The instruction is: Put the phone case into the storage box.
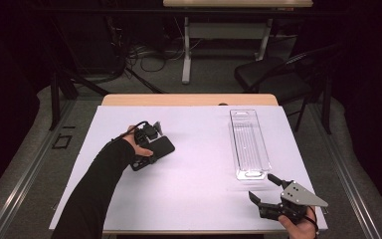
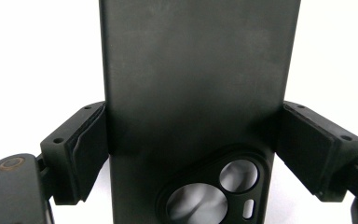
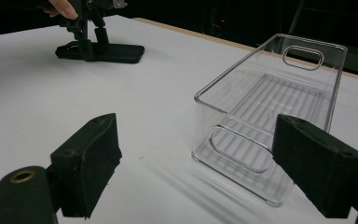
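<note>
High view: a table [image 1: 189, 199] with a white top. At its left, the left hand-held gripper [image 1: 149, 144] sits over a black phone case [image 1: 160, 148] lying flat, its long axis slanting from near-left to far-right. At the right stands a clear plastic bin [image 1: 249, 143], long and narrow, running away from the person. The bin lies well apart from the case, to its right. The right hand-held gripper [image 1: 265, 188] hovers just short of the bin's near end, so it is the nearer one to the bin.

Left gripper view: the left hand-held gripper [image 2: 193, 144] has its jaws closed on the long edges of the case [image 2: 196, 84], camera cutouts nearest the lens. The case's far end is cut off at the top.

Right gripper view: the right hand-held gripper [image 3: 196, 163] is spread wide, holding nothing. The bin [image 3: 265, 116] stands just ahead, empty, near end between the jaws' line. Far off at the upper left, the case [image 3: 116, 51] rests on the table; whether it is lifted is hard to tell.
</note>
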### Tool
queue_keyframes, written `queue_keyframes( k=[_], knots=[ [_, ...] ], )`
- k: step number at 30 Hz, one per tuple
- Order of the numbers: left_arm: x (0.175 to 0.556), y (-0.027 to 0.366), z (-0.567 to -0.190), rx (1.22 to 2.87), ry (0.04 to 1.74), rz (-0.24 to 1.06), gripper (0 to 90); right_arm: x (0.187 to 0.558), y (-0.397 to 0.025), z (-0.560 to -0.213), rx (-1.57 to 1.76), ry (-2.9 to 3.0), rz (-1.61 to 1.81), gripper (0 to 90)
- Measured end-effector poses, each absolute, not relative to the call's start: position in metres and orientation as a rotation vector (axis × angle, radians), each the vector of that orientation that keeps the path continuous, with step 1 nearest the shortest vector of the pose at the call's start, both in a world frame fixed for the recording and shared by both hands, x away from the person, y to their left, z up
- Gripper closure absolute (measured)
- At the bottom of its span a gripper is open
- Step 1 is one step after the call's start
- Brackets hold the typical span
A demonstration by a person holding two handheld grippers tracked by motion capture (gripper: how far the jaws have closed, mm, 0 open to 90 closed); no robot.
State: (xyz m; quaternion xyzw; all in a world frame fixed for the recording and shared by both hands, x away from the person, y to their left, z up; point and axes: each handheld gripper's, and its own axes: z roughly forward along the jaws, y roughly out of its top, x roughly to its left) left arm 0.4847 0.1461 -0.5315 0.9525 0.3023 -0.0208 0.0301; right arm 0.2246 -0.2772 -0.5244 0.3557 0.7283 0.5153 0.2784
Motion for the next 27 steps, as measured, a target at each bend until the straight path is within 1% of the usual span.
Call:
queue_keyframes(
  k=[10, 14, 20, 27],
  knots=[
    [0.48, 0.151, -0.511, 2.918, 0.931, -0.071, 14.3, 0.225, -0.276, -0.524, 0.957, 1.954, 1.382, 14.4],
    [0.476, 0.155, -0.5, 2.888, 0.946, -0.078, 14.3, 0.225, -0.276, -0.524, 0.959, 1.953, 1.383, 14.4],
    [0.473, 0.161, -0.488, 2.852, 0.963, -0.055, 14.4, 0.225, -0.275, -0.524, 0.957, 1.956, 1.382, 14.4],
    [0.468, 0.166, -0.478, 2.859, 0.961, -0.067, 14.5, 0.226, -0.274, -0.525, 0.955, 1.949, 1.386, 14.4]
  ],
)
